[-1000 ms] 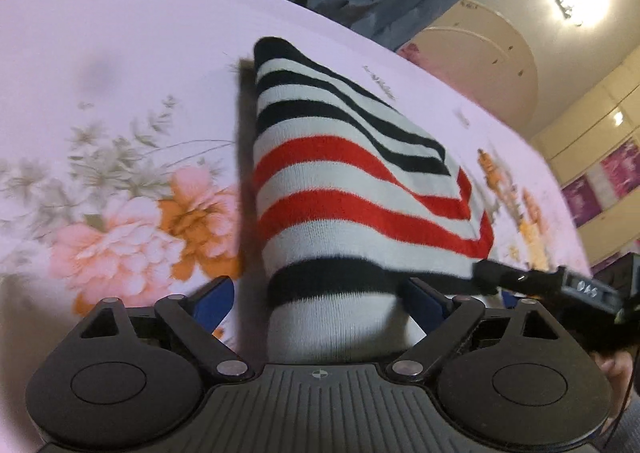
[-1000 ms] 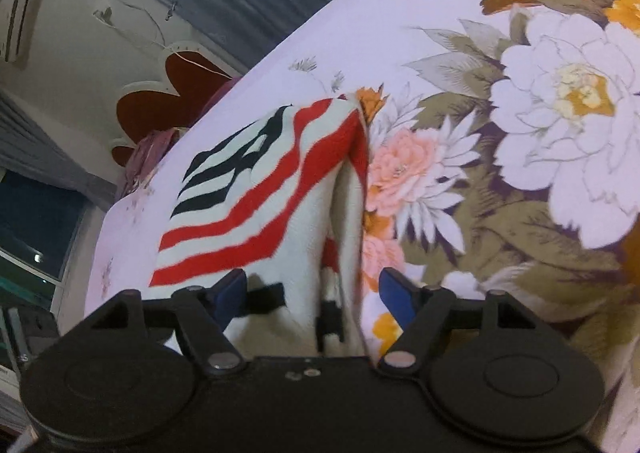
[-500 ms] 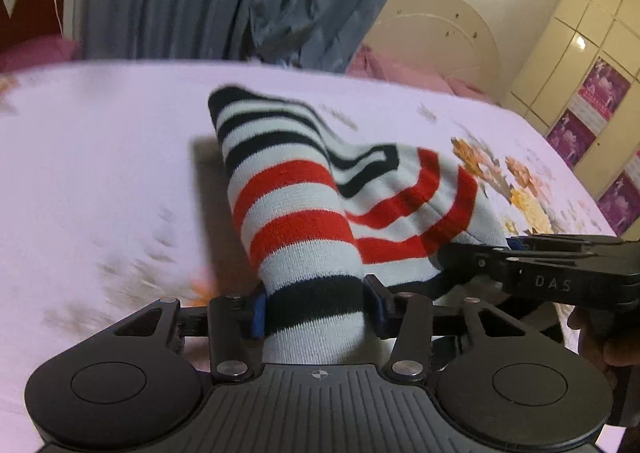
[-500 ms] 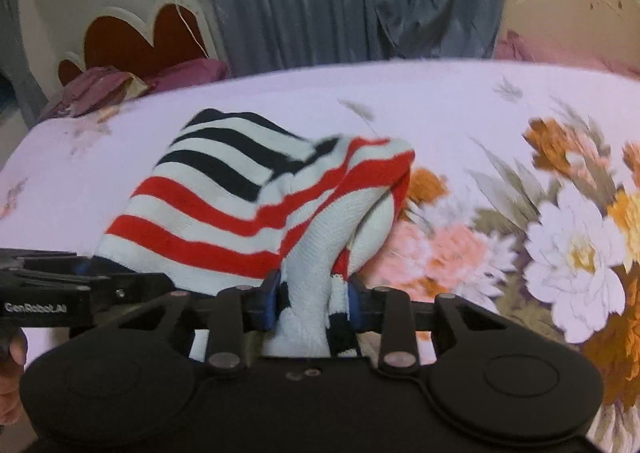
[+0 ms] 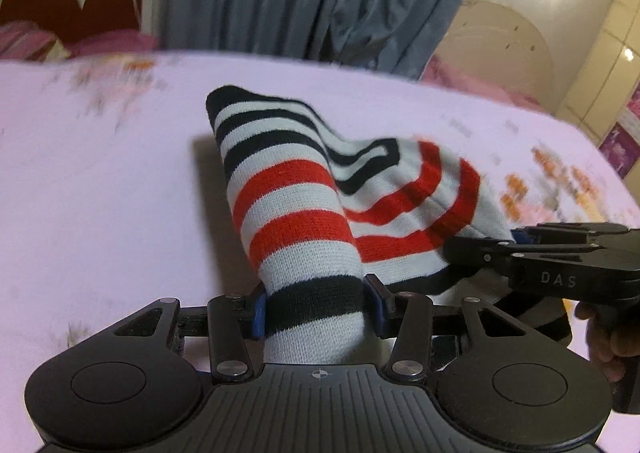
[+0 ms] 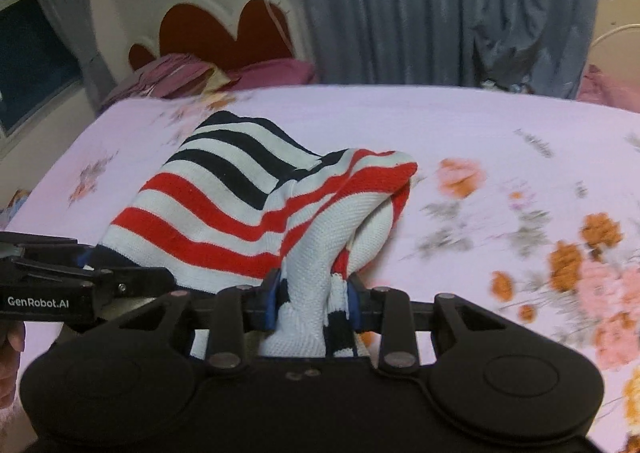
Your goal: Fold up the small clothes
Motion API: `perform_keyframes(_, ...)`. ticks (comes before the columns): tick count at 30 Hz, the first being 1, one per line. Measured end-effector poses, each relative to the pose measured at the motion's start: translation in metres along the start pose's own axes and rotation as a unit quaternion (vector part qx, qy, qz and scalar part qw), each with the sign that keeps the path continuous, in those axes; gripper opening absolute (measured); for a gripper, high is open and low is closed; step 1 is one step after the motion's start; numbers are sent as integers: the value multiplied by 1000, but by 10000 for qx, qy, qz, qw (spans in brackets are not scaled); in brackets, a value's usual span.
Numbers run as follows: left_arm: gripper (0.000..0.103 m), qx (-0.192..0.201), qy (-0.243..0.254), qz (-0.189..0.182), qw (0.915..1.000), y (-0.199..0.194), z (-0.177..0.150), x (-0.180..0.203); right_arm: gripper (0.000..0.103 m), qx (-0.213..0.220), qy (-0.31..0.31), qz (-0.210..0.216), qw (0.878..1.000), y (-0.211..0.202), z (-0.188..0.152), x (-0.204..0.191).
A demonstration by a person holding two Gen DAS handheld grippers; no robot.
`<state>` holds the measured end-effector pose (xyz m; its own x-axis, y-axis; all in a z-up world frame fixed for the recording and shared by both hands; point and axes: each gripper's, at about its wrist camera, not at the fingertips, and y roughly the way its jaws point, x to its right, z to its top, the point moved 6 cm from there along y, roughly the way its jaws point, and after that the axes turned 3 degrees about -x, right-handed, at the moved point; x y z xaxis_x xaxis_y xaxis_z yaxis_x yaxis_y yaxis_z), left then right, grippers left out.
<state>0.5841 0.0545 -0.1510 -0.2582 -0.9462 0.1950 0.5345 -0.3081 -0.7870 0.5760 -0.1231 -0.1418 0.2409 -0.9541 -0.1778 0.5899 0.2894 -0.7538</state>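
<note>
Jaws clamped now on both sides: left gripper (image 5: 318, 303) and right gripper (image 6: 310, 301), wide open a second ago, each pinch the striped knit garment (image 5: 296, 221) mid-frame, near edge lifted off the floral bed (image 5: 100, 193), fold beginning

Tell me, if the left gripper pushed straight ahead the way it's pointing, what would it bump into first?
Probably the striped garment itself: the left gripper grips its near edge, and the cloth stretches ahead over the pink bedsheet.
</note>
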Motion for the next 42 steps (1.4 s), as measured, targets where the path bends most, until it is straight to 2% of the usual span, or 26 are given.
perform_keyframes(1,56,-127,16,83,9999,12,-8,-4,31,-132,-27,-107,9999,7,-5,-1)
perform_keyframes(2,68,-17,-81,85,9999,16,-12,-7,31,-303,-57,-266,9992,18,-12,3)
perform_keyframes(3,74,42,-192,123,9997,20,-13,-9,32,-337,70,-285,9990,26,-19,9)
perform_keyframes(5,77,55,-284,124,9995,22,-13,-11,32,-300,483,-139,9983,26,-18,18)
perform_keyframes(9,82,31,-316,50,9995,22,-10,-18,34,-364,509,-85,9980,26,-14,19)
perform_keyframes(11,82,211,-261,111,9994,8,-6,-22,39,-431,723,38,9964,25,-12,24)
perform_keyframes(13,81,609,-170,249,9977,-12,-1,-28,47,-279,761,-82,9967,12,-6,29)
perform_keyframes(14,68,775,-154,231,9966,-17,7,-29,43,-85,743,-156,9971,4,0,32)
perform_keyframes(15,50,877,-124,183,9959,-19,15,-29,37,23,787,-194,9967,2,8,34)
perform_keyframes(16,46,880,-65,122,9960,-16,24,-28,26,62,818,-229,9964,1,13,36)
perform_keyframes(19,45,716,259,53,9971,5,47,-19,24,139,729,-288,9968,13,36,37)
perform_keyframes(21,45,372,459,30,9982,27,51,-12,23,70,533,-339,9980,28,45,32)
perform_keyframes(23,45,85,726,109,9973,47,47,-8,19,-173,201,-617,9977,49,43,31)
perform_keyframes(24,45,62,887,158,9959,51,46,-6,18,-417,22,-868,9954,63,38,34)
perform_keyframes(25,45,52,977,181,9950,53,46,-4,21,-525,-172,-1117,9922,73,34,37)
perform_keyframes(26,45,39,986,218,9949,52,46,-3,23,-517,-226,-1199,9912,75,34,39)
perform_keyframes(30,45,81,1161,292,9928,51,45,3,22,-579,-128,-1242,9905,76,35,38)
perform_keyframes(33,45,213,1067,188,9939,34,46,-1,23,-478,175,-1183,9917,63,36,37)
perform_keyframes(36,45,443,1059,-34,9934,-2,26,-6,24,-195,238,-1038,9941,27,29,27)
perform_keyframes(37,45,445,1035,-112,9936,-13,13,-8,25,-126,231,-964,9950,13,22,23)
perform_keyframes(40,45,414,865,-282,9950,-33,-18,-17,40,-146,463,-735,9961,-15,-3,19)
perform_keyframes(42,45,363,745,-330,9960,-39,-32,-21,39,-210,704,-540,9958,-25,-21,16)
